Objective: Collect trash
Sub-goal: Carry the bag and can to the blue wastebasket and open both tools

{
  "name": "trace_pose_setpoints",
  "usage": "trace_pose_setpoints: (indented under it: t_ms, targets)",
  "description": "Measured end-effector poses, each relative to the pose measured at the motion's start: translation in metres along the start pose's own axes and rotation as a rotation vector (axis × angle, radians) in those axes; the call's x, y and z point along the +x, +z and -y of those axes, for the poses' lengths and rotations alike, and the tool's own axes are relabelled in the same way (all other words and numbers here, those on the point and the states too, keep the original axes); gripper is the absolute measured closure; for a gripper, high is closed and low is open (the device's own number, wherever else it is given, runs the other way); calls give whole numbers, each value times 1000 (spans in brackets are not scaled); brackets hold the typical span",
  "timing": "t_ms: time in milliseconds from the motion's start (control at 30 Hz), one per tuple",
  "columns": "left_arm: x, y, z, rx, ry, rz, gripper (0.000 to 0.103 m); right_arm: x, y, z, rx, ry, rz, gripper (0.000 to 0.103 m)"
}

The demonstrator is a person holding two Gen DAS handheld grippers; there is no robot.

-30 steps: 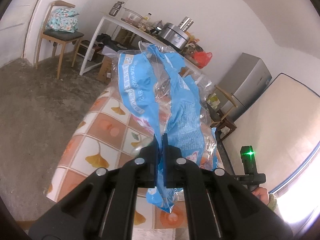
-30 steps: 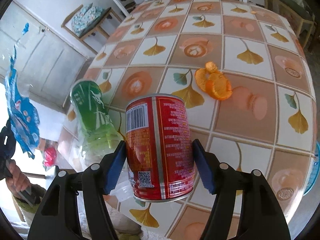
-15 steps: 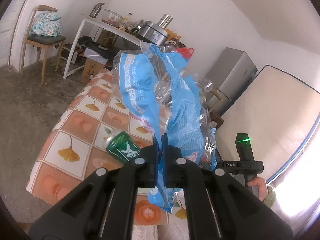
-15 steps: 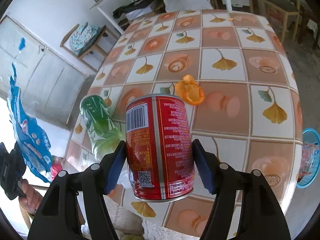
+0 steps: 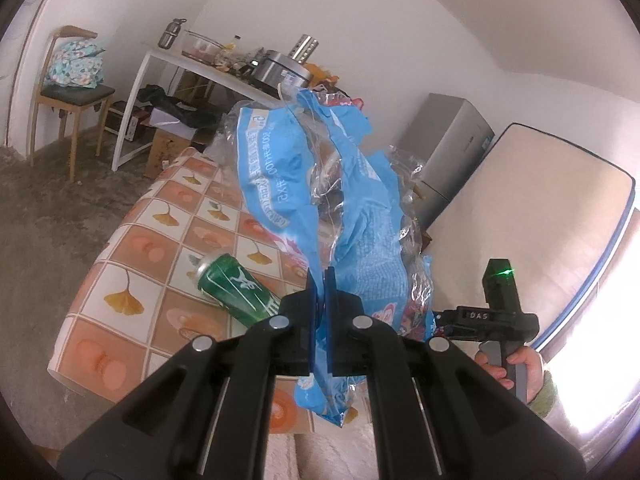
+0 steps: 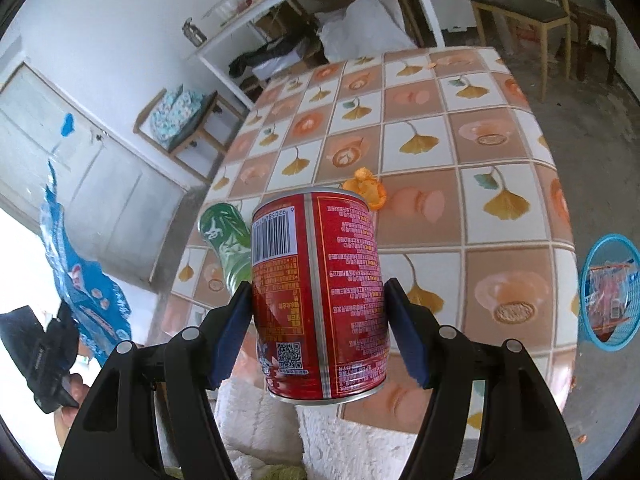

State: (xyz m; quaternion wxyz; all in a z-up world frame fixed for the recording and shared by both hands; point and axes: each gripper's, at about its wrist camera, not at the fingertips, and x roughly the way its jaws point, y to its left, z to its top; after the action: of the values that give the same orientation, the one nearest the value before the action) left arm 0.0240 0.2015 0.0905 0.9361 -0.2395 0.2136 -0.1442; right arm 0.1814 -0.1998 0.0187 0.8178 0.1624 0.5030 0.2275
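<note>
i see the table [image 6: 516,280] with its ginkgo-print cloth filling the middle of the right view. my left gripper [image 5: 320,300] is pinched tight on a crumpled blue plastic bag [image 5: 320,184] at frame centre. my right gripper [image 6: 320,312] clamps a red can [image 6: 320,300], lower centre. a green can [image 5: 236,288] lies on the cloth, an orange peel [image 6: 366,192] beyond it, and a blue basket [image 6: 608,292] sits at the right edge.

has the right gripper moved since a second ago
Yes. The right gripper, shut on the red can, has pulled back and up from the table: the orange peel now looks smaller and farther.
</note>
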Motion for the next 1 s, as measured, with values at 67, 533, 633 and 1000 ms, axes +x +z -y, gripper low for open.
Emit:
trace_pose_setpoints:
  t_ms: [67, 533, 633, 1000]
  targets:
    - [2, -2, 6, 9, -5, -10, 101, -12, -6, 6, 18, 13, 25, 38]
    - [94, -18, 107, 109, -248, -265, 101, -143, -75, 111, 247, -39, 299, 38]
    - [129, -27, 145, 153, -317, -348, 101, -174, -102, 153, 348, -86, 363, 38]
    - [302, -103, 295, 348, -403, -687, 101, -191, -191, 301, 742, -186, 431, 38]
